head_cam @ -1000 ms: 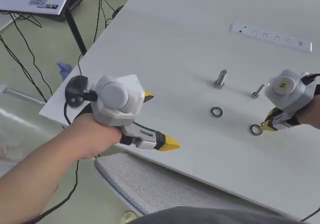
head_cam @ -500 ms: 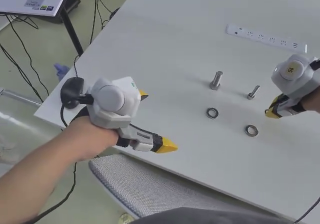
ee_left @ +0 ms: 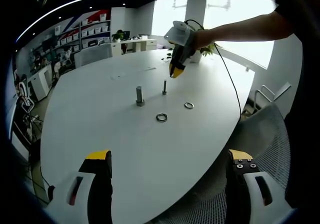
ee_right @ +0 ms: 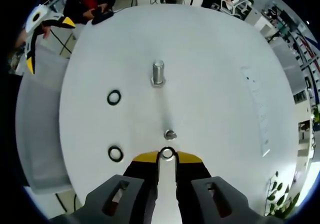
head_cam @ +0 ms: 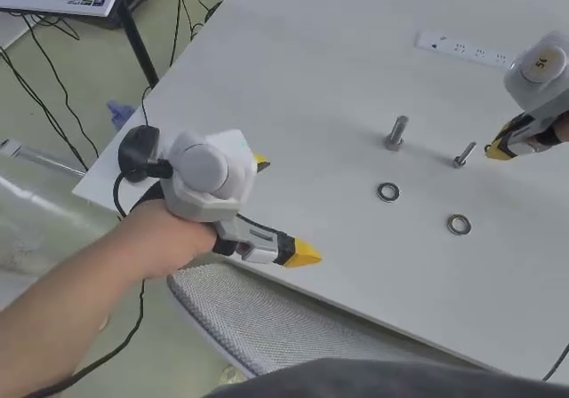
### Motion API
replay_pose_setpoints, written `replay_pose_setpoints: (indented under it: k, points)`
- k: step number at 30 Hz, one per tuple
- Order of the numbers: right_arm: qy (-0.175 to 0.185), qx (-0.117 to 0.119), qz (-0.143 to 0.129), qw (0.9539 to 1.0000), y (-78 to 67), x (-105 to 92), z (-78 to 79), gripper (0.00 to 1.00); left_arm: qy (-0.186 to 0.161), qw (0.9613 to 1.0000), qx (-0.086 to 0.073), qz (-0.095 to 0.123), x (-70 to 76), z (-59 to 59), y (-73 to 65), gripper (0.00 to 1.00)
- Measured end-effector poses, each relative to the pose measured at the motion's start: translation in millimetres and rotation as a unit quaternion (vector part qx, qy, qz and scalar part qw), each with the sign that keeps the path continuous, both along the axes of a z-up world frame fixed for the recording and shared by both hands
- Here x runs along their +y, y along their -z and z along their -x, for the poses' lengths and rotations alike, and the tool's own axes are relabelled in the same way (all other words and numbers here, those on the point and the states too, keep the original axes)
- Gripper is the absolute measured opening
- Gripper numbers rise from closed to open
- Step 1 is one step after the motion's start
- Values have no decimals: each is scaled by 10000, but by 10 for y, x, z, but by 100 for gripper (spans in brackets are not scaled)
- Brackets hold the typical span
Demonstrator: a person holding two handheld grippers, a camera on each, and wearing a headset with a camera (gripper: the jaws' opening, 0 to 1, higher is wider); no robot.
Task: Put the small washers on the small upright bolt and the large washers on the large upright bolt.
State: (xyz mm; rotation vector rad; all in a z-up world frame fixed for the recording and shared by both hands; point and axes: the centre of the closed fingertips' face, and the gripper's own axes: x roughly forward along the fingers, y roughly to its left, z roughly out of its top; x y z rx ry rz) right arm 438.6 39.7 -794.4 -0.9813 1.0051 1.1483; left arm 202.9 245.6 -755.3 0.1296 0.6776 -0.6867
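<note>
Over white table (ee_right: 210,59), right tongs (ee_right: 168,157) pinch washer (ee_right: 168,147).

Yellow-tipped white left hand-held gripper (head_cam: 282,210) trails a black cable (head_cam: 116,204); right hand-held gripper (head_cam: 498,149) carries a round yellow sticker (head_cam: 544,62).

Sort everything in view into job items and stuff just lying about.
Job:
large upright bolt
small upright bolt
loose washer
second loose washer
third washer, pinched in the right hand-held gripper

Lying about:
power strip
floor cables
grey chair
</note>
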Motion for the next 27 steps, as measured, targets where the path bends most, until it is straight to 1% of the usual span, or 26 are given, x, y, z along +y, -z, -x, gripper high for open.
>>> replay_pose_setpoints:
  k: [4,6,10,14,21,27]
  points:
    - [-22,5,-2,10000,18,43,-19,12,-47,10000,13,-5,18,-19,9,96]
    - [-50,3,-1,10000,34,70,-27,12,-83,10000,-39,-9,17,-40,5,99]
    - [-93,15,40,9999,85,84,-44,12,-78,10000,-31,-11,-2,-47,17,99]
    - [-49,72,-12,10000,107,127,-49,12,-59,10000,-11,-17,-15,-42,26,99]
    - [-123,88,96,9998,164,173,-36,12,-42,9999,91,22,11,-16,58,98]
    - [-135,63,135,9998,173,171,-32,12,-42,9999,119,36,36,-23,64,96]
